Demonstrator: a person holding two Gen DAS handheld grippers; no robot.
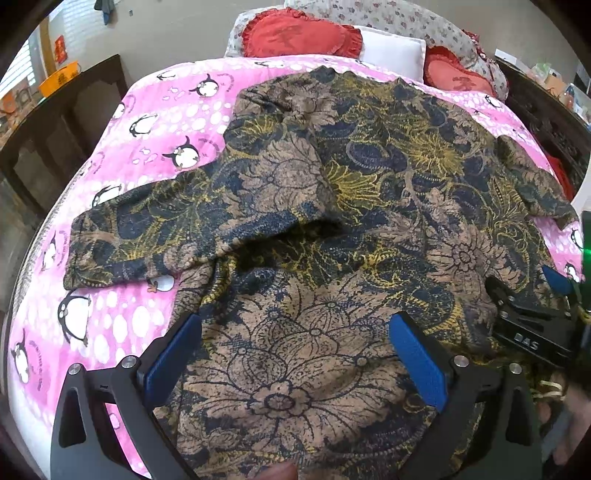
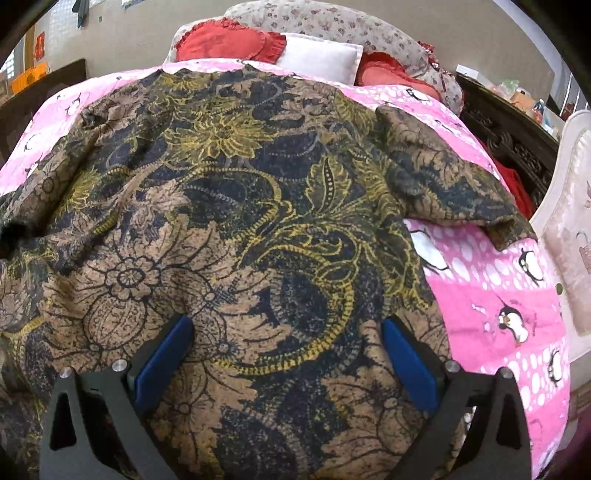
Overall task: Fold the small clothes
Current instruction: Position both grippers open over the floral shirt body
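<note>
A floral garment point(image 1: 332, 221) in tan, navy and yellow lies spread on a pink penguin-print bedspread point(image 1: 147, 140). One sleeve point(image 1: 122, 236) reaches out to the left; the other point(image 2: 454, 184) lies out to the right. My left gripper point(image 1: 295, 325) is open just above the garment's near hem, blue pads point(image 1: 417, 358) wide apart. My right gripper point(image 2: 288, 328) is open too, over the near right part of the garment point(image 2: 240, 221). It also shows at the right edge of the left wrist view point(image 1: 532, 325).
Red heart cushions point(image 1: 295, 35) and a white pillow point(image 1: 391, 51) lie at the head of the bed. Dark wooden furniture point(image 1: 48, 147) stands on the left and more on the right point(image 2: 517, 147). A pale padded chair point(image 2: 569, 236) stands at the bed's right side.
</note>
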